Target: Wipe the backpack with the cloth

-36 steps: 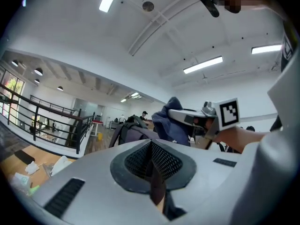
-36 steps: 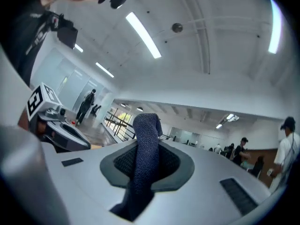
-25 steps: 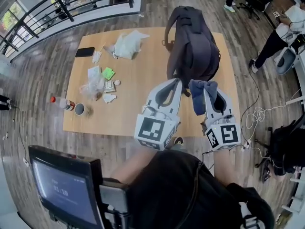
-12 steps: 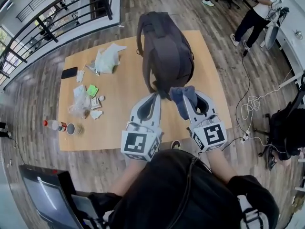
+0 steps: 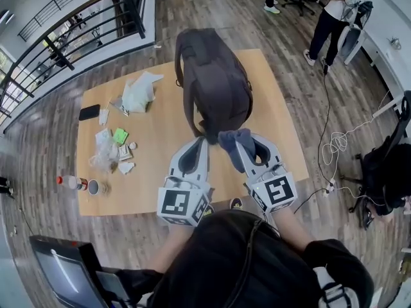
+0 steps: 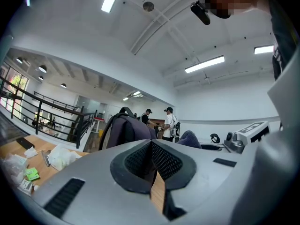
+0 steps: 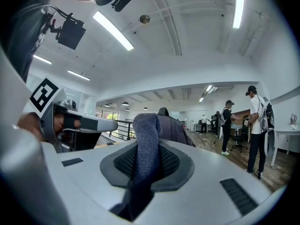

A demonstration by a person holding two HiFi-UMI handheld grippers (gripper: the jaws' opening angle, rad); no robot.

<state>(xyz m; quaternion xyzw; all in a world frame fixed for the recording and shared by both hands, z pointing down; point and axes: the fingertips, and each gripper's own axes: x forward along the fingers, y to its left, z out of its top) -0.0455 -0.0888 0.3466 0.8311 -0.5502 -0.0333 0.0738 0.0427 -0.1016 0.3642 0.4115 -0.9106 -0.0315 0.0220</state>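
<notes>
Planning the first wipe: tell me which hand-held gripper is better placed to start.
Right. The right hand-held gripper is shut on the cloth, close to the backpack's near end. The left hand-held gripper is shut with no cloth.

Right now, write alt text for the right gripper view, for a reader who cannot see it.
The right gripper is shut on a blue cloth that sticks up between its jaws. The backpack stands behind it, and the left gripper shows at the left.

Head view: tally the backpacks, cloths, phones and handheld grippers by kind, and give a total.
Dark grey fabric backpack: 1
Blue-grey knitted cloth: 1
Flat black phone: 1
Grey grippers, left gripper and right gripper: 2
Total: 5
</notes>
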